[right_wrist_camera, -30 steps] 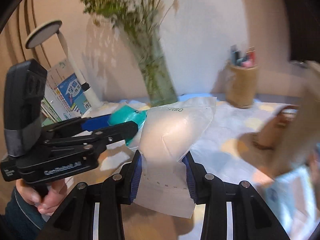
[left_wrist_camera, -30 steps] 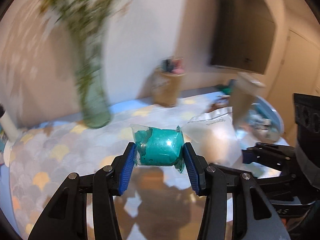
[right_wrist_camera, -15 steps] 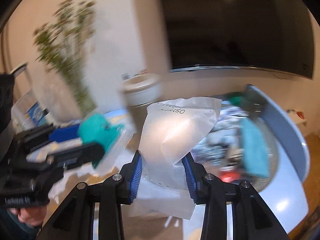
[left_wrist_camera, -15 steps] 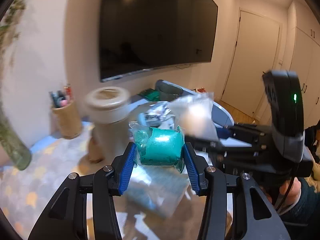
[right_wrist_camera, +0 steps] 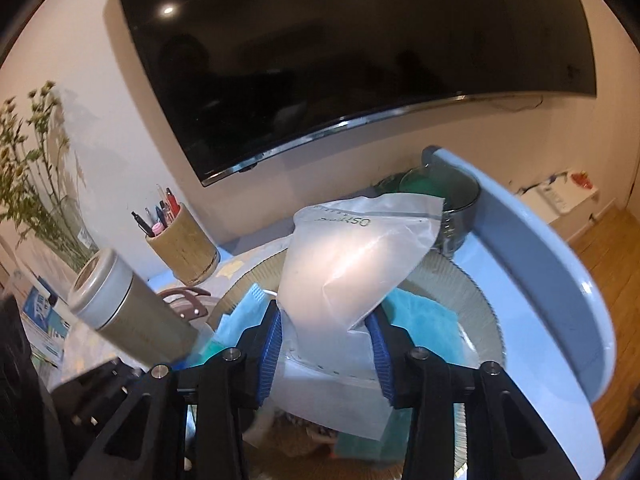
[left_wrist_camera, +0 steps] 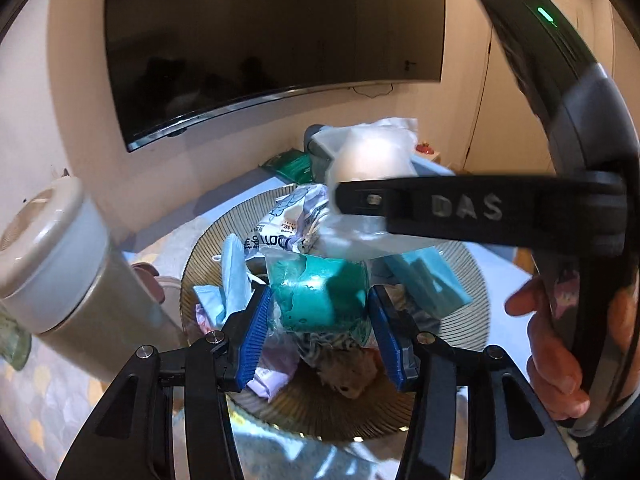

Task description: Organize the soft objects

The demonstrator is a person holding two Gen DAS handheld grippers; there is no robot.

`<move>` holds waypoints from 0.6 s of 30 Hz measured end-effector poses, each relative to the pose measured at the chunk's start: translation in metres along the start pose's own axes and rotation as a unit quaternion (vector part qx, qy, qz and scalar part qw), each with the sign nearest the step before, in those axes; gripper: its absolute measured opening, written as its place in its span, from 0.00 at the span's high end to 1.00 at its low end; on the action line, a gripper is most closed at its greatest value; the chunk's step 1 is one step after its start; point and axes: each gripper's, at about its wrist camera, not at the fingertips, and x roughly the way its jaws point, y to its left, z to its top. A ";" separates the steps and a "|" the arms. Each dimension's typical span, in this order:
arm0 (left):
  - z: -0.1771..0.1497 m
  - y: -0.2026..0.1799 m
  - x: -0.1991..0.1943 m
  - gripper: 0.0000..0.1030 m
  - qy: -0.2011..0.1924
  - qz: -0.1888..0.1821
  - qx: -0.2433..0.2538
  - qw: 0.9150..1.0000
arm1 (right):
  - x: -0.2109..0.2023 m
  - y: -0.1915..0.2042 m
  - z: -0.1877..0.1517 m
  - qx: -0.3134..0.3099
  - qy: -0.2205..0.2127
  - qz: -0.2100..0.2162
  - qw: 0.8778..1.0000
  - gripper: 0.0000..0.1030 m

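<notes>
Count: 2 claws, left [left_wrist_camera: 318,312] and right [right_wrist_camera: 324,354] (each gripping one bag), 1 teal bag [left_wrist_camera: 320,294], 1 white bag [right_wrist_camera: 352,264], 1 ribbed tray [left_wrist_camera: 472,312], 1 canister [left_wrist_camera: 56,264], 1 pen cup [right_wrist_camera: 184,248], 1 TV [right_wrist_camera: 352,52].

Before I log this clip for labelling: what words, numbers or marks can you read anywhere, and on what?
"DAS": raised letters on the right gripper, along its black finger, in the left wrist view.
Print on the crinkled white packet in the round basket: too bent and small to read.
Mirrored dark print near the top of the clear bag in the right gripper's grip: not legible.
Blue-and-white printed paper at far left: too blurred.
</notes>
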 end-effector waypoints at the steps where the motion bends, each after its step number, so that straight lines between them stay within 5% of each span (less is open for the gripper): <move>1: -0.001 -0.001 0.004 0.47 0.003 0.001 0.002 1.000 | 0.007 0.000 0.002 0.000 0.009 0.004 1.000 0.56; 3: -0.004 -0.003 0.007 0.31 0.011 -0.004 0.000 1.000 | 0.014 -0.001 0.001 0.002 0.023 0.011 1.000 0.35; 4: -0.006 -0.003 0.007 0.31 0.012 -0.010 -0.001 1.000 | 0.017 -0.002 0.001 0.002 0.026 0.012 1.000 0.24; 18: -0.038 0.001 -0.062 0.27 -0.004 -0.021 -0.006 1.000 | -0.045 0.004 -0.023 0.020 -0.030 0.041 0.999 0.23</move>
